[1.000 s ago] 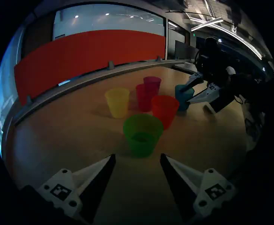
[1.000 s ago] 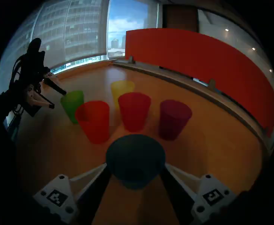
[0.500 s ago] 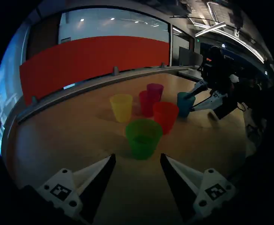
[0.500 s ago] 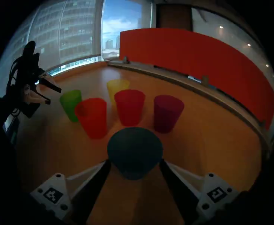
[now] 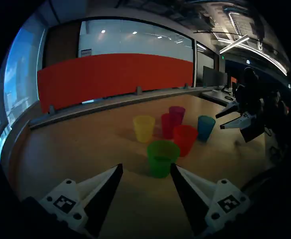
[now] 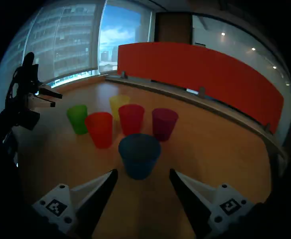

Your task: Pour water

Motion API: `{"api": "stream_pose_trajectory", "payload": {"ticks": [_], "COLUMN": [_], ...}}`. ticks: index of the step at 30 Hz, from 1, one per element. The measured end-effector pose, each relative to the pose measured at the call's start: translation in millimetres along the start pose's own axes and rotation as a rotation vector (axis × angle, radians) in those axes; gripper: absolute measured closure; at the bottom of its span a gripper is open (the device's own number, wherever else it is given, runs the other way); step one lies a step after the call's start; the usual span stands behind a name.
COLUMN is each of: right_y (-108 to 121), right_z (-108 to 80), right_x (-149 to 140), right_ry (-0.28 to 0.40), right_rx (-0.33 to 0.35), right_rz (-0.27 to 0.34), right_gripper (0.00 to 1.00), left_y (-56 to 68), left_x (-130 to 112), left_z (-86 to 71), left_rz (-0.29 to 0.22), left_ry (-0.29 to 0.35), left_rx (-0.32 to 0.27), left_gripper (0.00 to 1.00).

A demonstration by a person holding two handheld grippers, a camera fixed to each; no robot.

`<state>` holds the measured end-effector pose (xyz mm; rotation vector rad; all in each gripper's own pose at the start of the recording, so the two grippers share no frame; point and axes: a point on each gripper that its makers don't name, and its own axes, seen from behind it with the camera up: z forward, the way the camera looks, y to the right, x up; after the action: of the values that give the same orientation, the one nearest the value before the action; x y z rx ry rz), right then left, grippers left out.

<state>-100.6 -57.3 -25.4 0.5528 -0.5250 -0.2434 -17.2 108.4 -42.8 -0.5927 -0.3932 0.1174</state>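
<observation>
Six plastic cups stand close together on a wooden table [image 5: 85,159]. In the left gripper view the green cup [image 5: 162,157] is nearest, just ahead of my open left gripper [image 5: 145,166]. Behind it are the yellow cup [image 5: 144,128], the red cup [image 5: 168,125], the magenta cup [image 5: 177,114], the orange cup [image 5: 185,139] and the blue cup [image 5: 206,127]. My right gripper [image 5: 219,122] is beyond the blue cup. In the right gripper view the blue cup [image 6: 139,155] stands upright just ahead of my open right gripper [image 6: 142,172], and nothing is between the fingers. The left gripper [image 6: 58,101] shows far left.
A long red panel [image 5: 117,77] on a raised ledge [image 5: 105,105] borders the table's far side. Large windows [image 6: 65,44] lie beyond the table. Bare tabletop [image 6: 217,159] lies right of the cups in the right gripper view. The person holding the grippers shows as a dark figure [image 5: 261,107].
Both grippers have drawn back from the cups. The blue cup, earlier between the right gripper's fingers, now stands free on the table ahead of them.
</observation>
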Motion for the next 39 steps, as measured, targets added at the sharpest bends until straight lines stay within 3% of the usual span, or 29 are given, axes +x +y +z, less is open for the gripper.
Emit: {"api": "stream_pose_trajectory", "payload": {"ticks": [14, 23, 39], "right_y": [2, 12, 56], "right_z": [-39.1, -57.2, -76.4], "right_x": [38, 69, 87], "right_ry": [0.146, 0.261, 0.412], "right_rx": [-0.121, -0.225, -0.468], "right_rz": [-0.009, 0.004, 0.107], "right_gripper": [0.0, 0.0, 0.0], "left_y": [-8.9, -10.9, -29.7], "left_x": [26, 45, 75], "left_z": [-24.8, -35.6, -48.1], "left_rz": [-0.043, -0.02, -0.039], "left_ry": [0.147, 0.213, 0.32], "left_rx": [0.118, 0.159, 0.295], "left_gripper": [0.12, 0.12, 0.12]}}
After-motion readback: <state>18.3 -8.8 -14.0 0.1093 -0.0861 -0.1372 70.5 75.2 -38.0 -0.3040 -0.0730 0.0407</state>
